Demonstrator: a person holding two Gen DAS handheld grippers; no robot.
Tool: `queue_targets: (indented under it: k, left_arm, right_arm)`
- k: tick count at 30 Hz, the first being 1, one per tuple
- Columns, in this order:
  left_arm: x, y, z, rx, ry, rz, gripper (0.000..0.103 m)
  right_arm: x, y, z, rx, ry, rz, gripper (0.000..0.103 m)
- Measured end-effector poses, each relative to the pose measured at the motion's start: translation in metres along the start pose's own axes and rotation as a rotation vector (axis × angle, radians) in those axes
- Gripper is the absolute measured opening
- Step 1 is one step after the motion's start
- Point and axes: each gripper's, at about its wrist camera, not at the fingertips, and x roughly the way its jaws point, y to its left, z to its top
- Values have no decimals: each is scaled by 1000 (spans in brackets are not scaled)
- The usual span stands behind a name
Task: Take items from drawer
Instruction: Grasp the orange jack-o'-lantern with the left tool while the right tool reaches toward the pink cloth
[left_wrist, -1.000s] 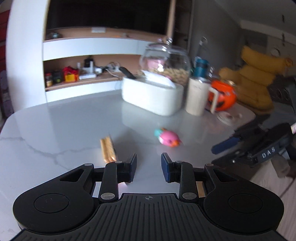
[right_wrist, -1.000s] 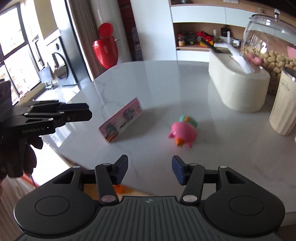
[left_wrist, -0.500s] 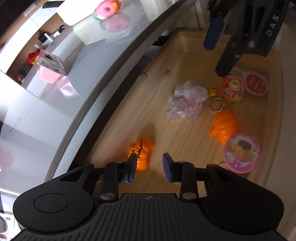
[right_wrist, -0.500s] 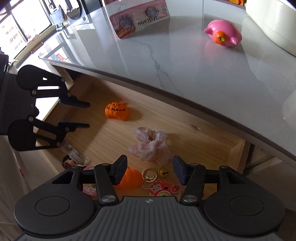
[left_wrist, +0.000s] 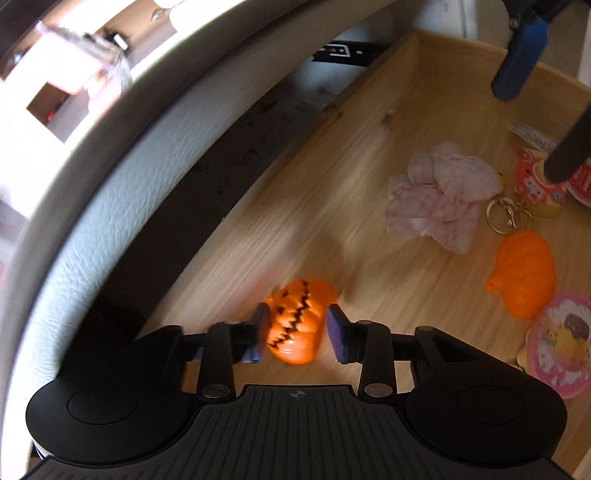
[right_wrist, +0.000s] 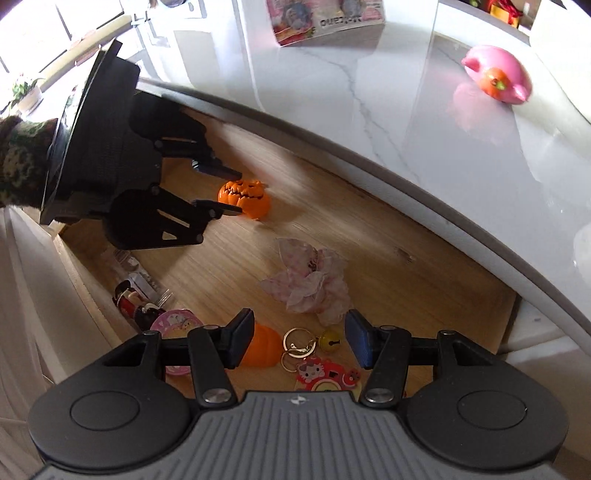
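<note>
An open wooden drawer (left_wrist: 332, 184) (right_wrist: 388, 229) sits under the marble countertop. An orange jack-o'-lantern (left_wrist: 299, 321) (right_wrist: 245, 197) lies on its floor. My left gripper (left_wrist: 297, 332) (right_wrist: 237, 192) points down with the jack-o'-lantern between its jaws, which are opening. A thin gap shows at each pad. My right gripper (right_wrist: 299, 339) hangs open over a key ring with a bell and a cartoon charm (right_wrist: 317, 354). One of its blue fingers (left_wrist: 517, 62) shows at the top right of the left wrist view.
Also in the drawer are a crumpled pink cloth (left_wrist: 443, 192) (right_wrist: 310, 284), a plain orange pumpkin (left_wrist: 524, 277) (right_wrist: 262, 347), a round pink tin (left_wrist: 557, 343) and a small figure (right_wrist: 129, 302). The countertop edge (right_wrist: 406, 155) overhangs the drawer's back. A pink pig toy (right_wrist: 498, 77) lies on top.
Both grippers have tipped down from above the countertop into the drawer. The left one has come down around the jack-o'-lantern with wider jaws. The right one has kept its width.
</note>
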Motion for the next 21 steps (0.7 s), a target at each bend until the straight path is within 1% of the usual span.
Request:
queue_targets:
  k: [1, 2, 4, 5, 7, 8, 10, 13, 17, 18, 19, 20, 21]
  left_arm:
    - [0, 2, 0, -18, 3, -9, 42]
    - [-2, 6, -1, -51, 9, -34, 42]
    - [-8, 12, -3, -113, 14, -125, 43]
    - [-11, 14, -5, -135, 15, -182, 43]
    - [-16, 11, -8, -138, 12, -234, 44]
    - [-18, 8, -9, -123, 9, -234, 44]
    - [-19, 2, -10, -80, 5, -198, 43]
    - [-14, -2, -12, -35, 30, -160, 43]
    - [-4, -1, -12, -55, 71, -182, 43]
    - [-2, 1, -12, -69, 76, -194, 43]
    - [-2, 3, -11, -88, 76, -211, 43]
    - [-2, 4, -10, -104, 73, -226, 42]
    - [-2, 6, -9, -115, 71, -238, 40]
  right_arm:
    - [2, 2, 1, -14, -4, -13, 55]
    - [5, 5, 2, -27, -10, -31, 55]
    - [13, 10, 5, -55, -20, -66, 55]
    - [17, 12, 7, -67, -8, -68, 55]
    - [23, 14, 12, -86, 7, -45, 55]
    - [25, 15, 15, -98, -1, -51, 55]
    - [33, 19, 21, -126, -5, -79, 55]
    - [51, 20, 29, -138, 48, -60, 55]
    - [69, 19, 35, -116, 90, -72, 54]
    - [72, 16, 35, -101, 102, -65, 51]
    - [74, 14, 35, -88, 117, -58, 36]
    - [74, 13, 34, -82, 133, -49, 18]
    - [73, 11, 34, -82, 149, -38, 15]
